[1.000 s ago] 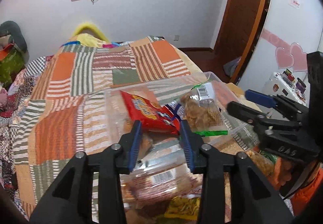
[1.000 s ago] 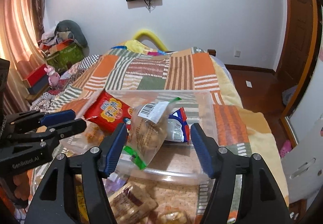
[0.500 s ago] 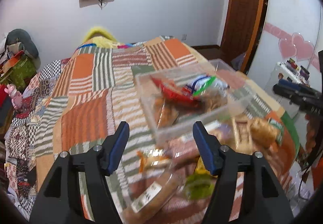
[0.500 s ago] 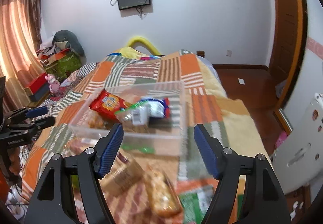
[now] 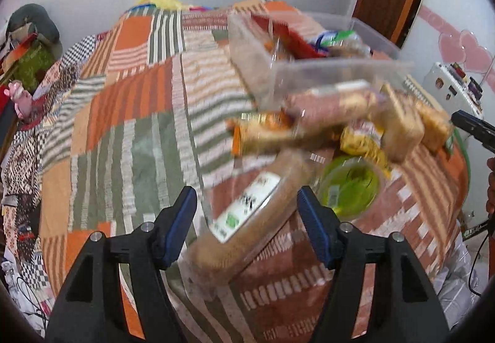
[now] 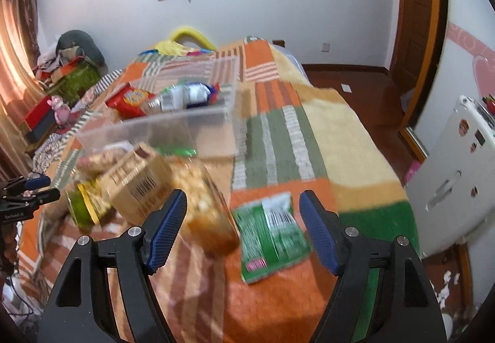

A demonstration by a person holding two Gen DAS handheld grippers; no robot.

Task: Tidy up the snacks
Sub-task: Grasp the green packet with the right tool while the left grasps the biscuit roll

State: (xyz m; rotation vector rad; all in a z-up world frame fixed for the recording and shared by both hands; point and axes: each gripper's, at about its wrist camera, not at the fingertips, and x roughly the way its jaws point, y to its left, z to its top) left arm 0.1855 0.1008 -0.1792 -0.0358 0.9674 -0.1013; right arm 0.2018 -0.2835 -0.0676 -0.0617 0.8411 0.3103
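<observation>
A clear plastic bin (image 5: 312,70) sits on the patchwork bedspread and holds a red snack bag (image 6: 130,100) and several other packets. Loose snacks lie in front of it: a long biscuit pack with a white label (image 5: 247,213), a green-lidded tub (image 5: 349,185), a brown box (image 6: 139,185), a clear bag of nuts (image 6: 210,213) and a green packet (image 6: 272,231). My left gripper (image 5: 247,228) is open and empty, just above the long biscuit pack. My right gripper (image 6: 244,225) is open and empty, over the nut bag and green packet.
The bed's near edge drops off at the bottom right in the left wrist view. A white appliance (image 6: 458,179) stands right of the bed. A wooden door (image 6: 414,21) is behind. Clutter and a pink toy (image 6: 60,109) lie at the left.
Both grippers have pulled back from the bin and tilted down toward the loose snacks in front of it. The left gripper's jaws opened wider after the first frame. The views are motion-blurred.
</observation>
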